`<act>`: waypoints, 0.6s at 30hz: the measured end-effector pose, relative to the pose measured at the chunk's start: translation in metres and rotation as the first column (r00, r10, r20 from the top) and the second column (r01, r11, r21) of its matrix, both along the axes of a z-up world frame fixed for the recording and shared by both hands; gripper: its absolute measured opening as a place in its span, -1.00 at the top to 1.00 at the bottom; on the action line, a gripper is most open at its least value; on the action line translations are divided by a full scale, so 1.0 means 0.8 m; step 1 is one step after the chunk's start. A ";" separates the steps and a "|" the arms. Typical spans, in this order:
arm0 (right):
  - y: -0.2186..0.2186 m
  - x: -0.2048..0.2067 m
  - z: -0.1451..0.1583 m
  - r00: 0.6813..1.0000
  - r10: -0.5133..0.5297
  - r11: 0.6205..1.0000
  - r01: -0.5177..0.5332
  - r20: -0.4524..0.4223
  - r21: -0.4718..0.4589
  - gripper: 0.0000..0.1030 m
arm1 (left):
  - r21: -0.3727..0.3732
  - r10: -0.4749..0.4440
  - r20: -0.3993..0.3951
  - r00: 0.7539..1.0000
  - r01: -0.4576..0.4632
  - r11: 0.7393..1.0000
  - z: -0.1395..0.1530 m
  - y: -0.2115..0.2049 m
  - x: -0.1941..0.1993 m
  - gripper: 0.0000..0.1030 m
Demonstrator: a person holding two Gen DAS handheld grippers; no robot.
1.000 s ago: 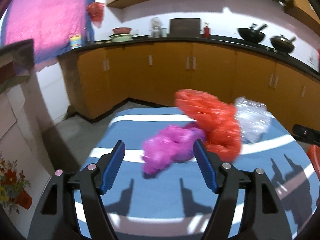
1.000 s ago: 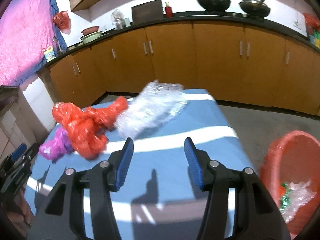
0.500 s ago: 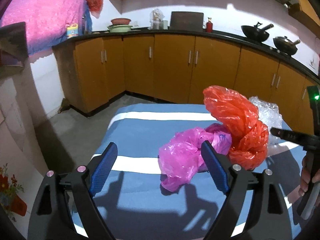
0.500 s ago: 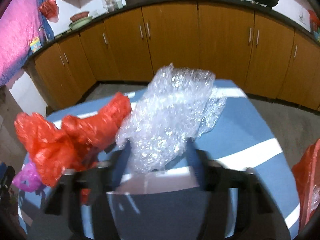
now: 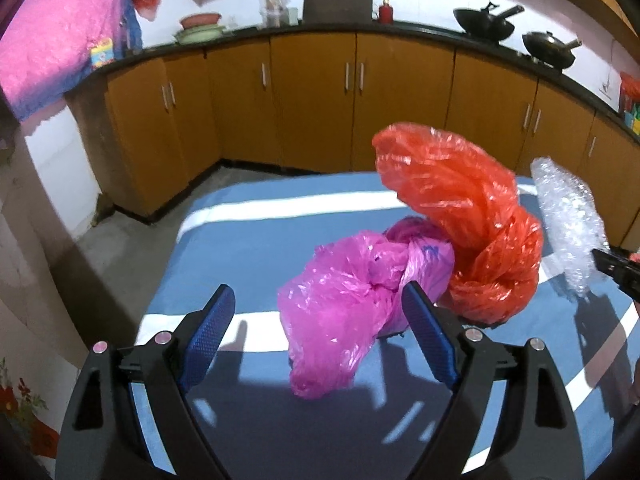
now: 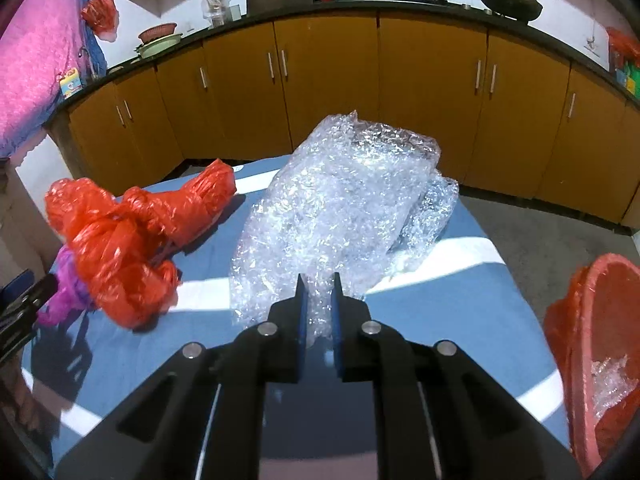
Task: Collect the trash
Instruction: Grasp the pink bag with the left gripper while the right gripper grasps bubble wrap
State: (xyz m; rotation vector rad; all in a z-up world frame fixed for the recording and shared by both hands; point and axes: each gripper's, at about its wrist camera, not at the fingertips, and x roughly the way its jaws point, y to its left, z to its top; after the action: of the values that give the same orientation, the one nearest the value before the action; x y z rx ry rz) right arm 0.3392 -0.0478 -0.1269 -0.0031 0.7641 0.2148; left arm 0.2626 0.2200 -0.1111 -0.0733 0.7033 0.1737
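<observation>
A crumpled pink plastic bag lies on the blue striped table, with a red plastic bag right behind it. My left gripper is open, its fingers on either side of the pink bag's near end. My right gripper is shut on the near edge of a clear bubble wrap sheet, which also shows at the right edge of the left wrist view. The red bag and the pink bag lie left of it in the right wrist view.
A red bin lined with a red bag stands right of the table, holding some clear plastic. Brown kitchen cabinets run along the back wall. The concrete floor lies beyond the table's left and far edges.
My right gripper has moved in and shut on the bubble wrap. My left gripper has come closer to the pink bag, which now sits between its open fingers.
</observation>
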 end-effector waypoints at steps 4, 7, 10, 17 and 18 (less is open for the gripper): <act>-0.008 -0.013 0.003 1.000 0.003 1.000 -0.003 -0.006 0.010 0.78 | -0.059 -0.052 -0.048 0.997 0.049 0.997 -0.009 0.004 0.008 -0.16; -0.011 -0.019 0.008 1.000 0.001 1.000 -0.001 -0.004 0.012 0.78 | -0.072 -0.098 -0.054 0.994 0.094 0.993 -0.010 -0.003 0.004 0.35; -0.012 -0.026 0.013 1.000 -0.002 1.000 0.002 -0.003 0.017 0.78 | -0.065 -0.114 -0.051 0.992 0.111 0.992 -0.010 -0.009 -0.006 0.71; -0.028 -0.057 0.032 1.000 -0.005 1.000 0.004 0.010 0.029 0.78 | -0.034 -0.093 -0.045 0.995 0.092 0.995 -0.006 -0.015 -0.056 0.80; -0.030 -0.062 0.034 1.000 -0.005 0.999 0.005 0.010 0.032 0.78 | -0.035 -0.091 -0.046 0.995 0.089 0.995 -0.005 -0.016 -0.065 0.80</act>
State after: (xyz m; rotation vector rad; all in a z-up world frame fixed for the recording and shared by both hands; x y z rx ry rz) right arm 0.2897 -0.0715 -0.0998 0.0276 0.7500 0.2219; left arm 0.2107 0.2069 -0.1148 -0.0695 0.7553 0.0777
